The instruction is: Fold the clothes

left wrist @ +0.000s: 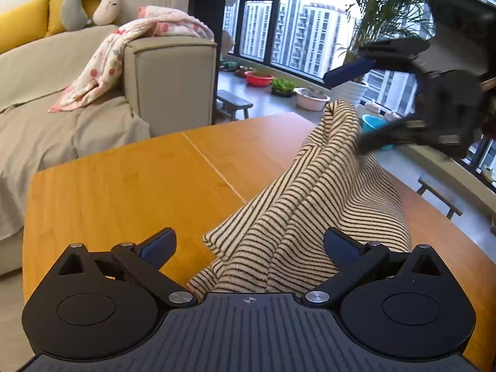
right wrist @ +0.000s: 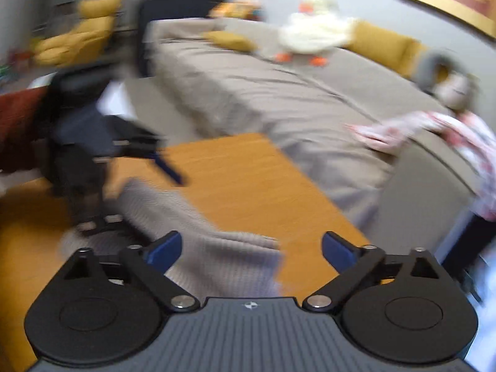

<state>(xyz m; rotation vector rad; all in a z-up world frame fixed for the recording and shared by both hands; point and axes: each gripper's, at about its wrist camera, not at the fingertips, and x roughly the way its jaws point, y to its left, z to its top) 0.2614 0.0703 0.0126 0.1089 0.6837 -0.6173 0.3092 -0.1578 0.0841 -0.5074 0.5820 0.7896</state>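
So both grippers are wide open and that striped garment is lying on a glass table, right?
Not quite: the table is orange-brown wood, not glass, as the left wrist view shows plainly. The rest holds: the left gripper and the right gripper both stand wide open, and the striped garment lies on that table.

A beige sofa (left wrist: 167, 71) is standing ahead and left, a pink blanket (left wrist: 105, 62) hanging over its arm. A neck pillow (left wrist: 90, 3) is sitting further back. Potted plants (left wrist: 387, 15) are lining the window ahead right.
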